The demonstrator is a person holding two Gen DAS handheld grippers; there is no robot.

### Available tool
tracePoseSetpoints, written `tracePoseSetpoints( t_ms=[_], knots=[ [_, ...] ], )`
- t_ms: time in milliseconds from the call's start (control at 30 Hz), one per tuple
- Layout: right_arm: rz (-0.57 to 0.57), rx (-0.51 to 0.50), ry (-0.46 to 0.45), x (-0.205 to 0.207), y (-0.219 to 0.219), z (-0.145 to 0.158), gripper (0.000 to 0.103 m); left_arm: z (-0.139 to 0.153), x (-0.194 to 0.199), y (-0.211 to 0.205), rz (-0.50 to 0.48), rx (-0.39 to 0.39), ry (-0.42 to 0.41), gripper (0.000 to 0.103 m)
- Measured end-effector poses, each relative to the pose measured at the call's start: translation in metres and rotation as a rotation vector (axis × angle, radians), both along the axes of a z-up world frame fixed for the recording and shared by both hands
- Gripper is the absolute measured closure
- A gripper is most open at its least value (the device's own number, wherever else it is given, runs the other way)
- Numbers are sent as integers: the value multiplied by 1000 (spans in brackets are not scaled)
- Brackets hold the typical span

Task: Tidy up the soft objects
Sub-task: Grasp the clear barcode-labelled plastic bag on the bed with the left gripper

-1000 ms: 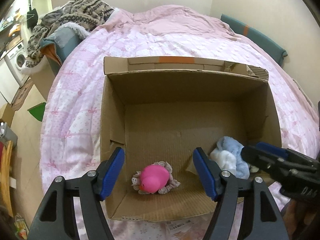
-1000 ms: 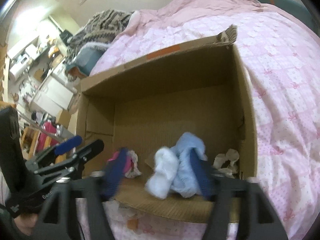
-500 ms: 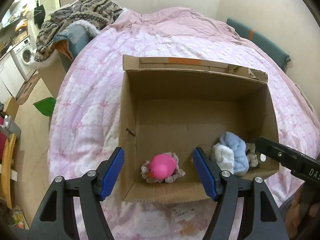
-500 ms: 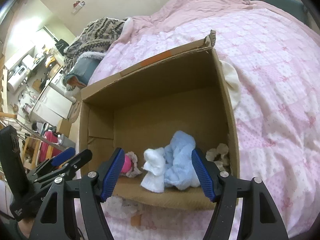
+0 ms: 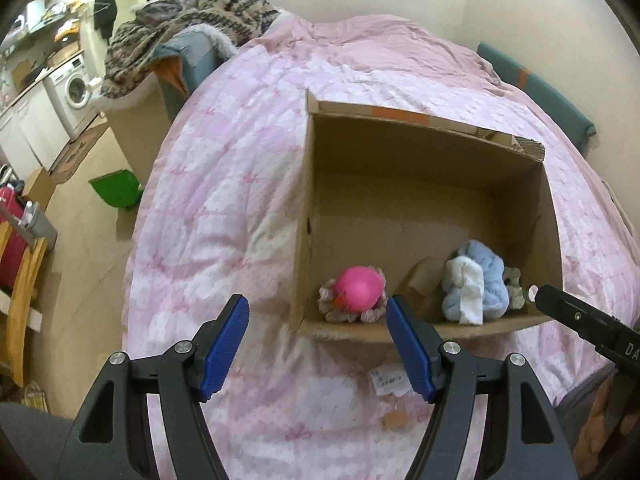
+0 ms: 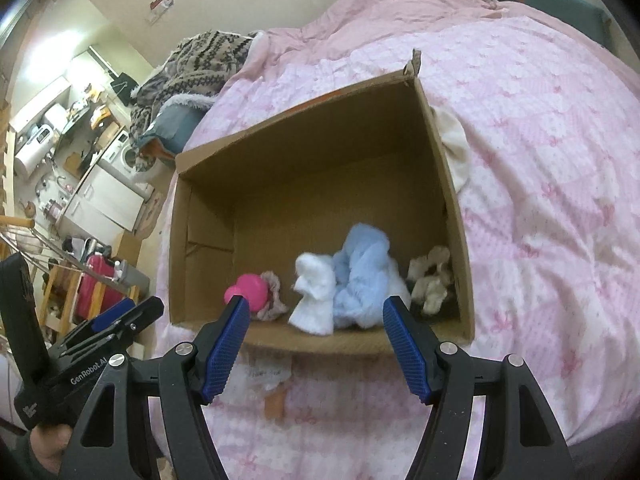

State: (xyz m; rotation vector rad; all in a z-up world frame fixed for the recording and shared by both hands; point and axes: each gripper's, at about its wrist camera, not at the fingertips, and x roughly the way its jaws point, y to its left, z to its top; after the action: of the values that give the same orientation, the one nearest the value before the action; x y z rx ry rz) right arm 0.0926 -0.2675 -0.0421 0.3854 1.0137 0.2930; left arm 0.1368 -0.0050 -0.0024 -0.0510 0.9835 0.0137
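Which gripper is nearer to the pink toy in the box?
Left. The left gripper is open just in front of the pink toy; the right gripper faces the blue-and-white plush farther right.

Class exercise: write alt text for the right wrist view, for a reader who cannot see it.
An open right gripper hovers before a cardboard box on a pink quilt. Inside lie a pink toy, a blue and white fluffy bundle and a cream item.

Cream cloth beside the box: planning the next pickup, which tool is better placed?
Probably right: the cream cloth lies outside the box's right wall, on the right tool's side; it is open.
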Motion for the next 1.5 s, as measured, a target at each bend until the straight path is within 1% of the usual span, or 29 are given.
tracePoseSetpoints(
  t_ms=[233,367,567,700,833,933,1033,1167,1333,1367,1433,1467,1500],
  knots=[
    [16,5,30,-16,8,-5,30,-8,-18,11,33,-29,38,35],
    [23,-8,61,-22,12,-12,30,-12,-25,8,27,-26,52,35],
    [23,-15,118,-33,18,-24,30,-24,-32,4,30,-23,95,35],
    [30,-42,130,-29,21,-29,30,-39,-28,3,39,-13,139,35],
    [17,-28,177,-25,20,-40,30,-58,-24,-3,18,-50,211,35],
    [11,-33,188,-23,21,-42,30,-73,-22,-13,-19,-83,265,35],
    [14,-44,190,-24,21,-43,30,-83,-15,-25,-40,-127,288,35],
    [7,-45,197,-23,20,-45,30,-99,2,-41,-58,-144,330,35],
    [-8,-39,211,-23,14,-48,30,-113,14,-57,-95,-156,339,35],
    [-10,-32,213,-23,12,-48,30,-113,15,-59,-105,-150,336,36],
    [-15,-24,220,-22,11,-50,30,-113,13,-63,-126,-114,313,47],
    [-17,-23,222,-22,10,-51,30,-113,12,-64,-135,-103,310,63],
    [-17,-20,225,-22,10,-51,30,-114,12,-65,-145,-98,317,75]
  ],
)
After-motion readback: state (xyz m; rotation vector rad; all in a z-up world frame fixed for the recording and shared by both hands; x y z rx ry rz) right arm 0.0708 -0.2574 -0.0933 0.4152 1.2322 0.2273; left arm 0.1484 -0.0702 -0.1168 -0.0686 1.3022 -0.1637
